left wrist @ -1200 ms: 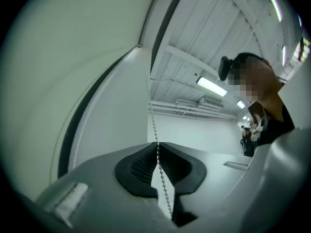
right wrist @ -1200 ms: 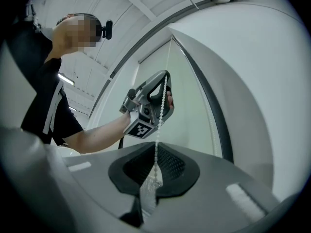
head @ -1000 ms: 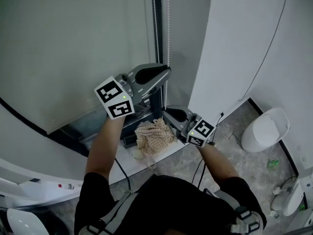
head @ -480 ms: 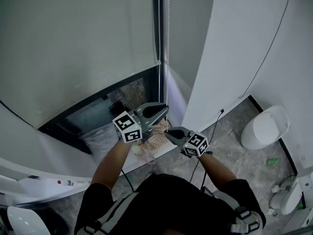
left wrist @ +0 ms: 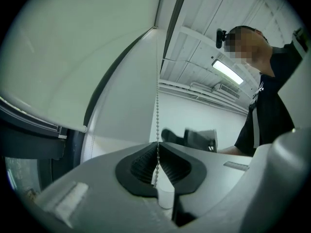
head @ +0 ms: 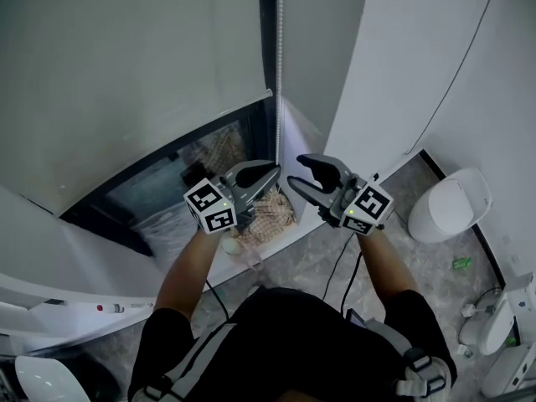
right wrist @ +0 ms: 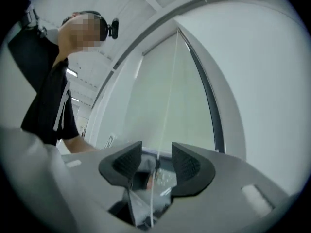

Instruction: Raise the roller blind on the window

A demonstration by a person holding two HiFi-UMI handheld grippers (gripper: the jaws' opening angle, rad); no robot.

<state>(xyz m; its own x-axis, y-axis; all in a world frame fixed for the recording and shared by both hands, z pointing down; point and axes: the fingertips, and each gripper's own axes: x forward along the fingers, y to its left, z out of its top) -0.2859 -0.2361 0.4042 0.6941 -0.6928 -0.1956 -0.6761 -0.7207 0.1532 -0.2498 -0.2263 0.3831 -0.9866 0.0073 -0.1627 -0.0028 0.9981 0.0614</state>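
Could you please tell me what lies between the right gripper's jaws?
The bead chain hangs in the gap, untouched; the jaws of the right gripper have just been opening. The right gripper view shows it.

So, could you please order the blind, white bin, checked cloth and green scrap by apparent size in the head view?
1. blind
2. white bin
3. checked cloth, partly hidden, so unsure against the bin
4. green scrap

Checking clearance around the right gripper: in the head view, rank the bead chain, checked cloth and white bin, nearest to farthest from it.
1. Bead chain, between the right gripper's fingers, which have just been opening.
2. Checked cloth, just below-left.
3. White bin, on the floor, far right.
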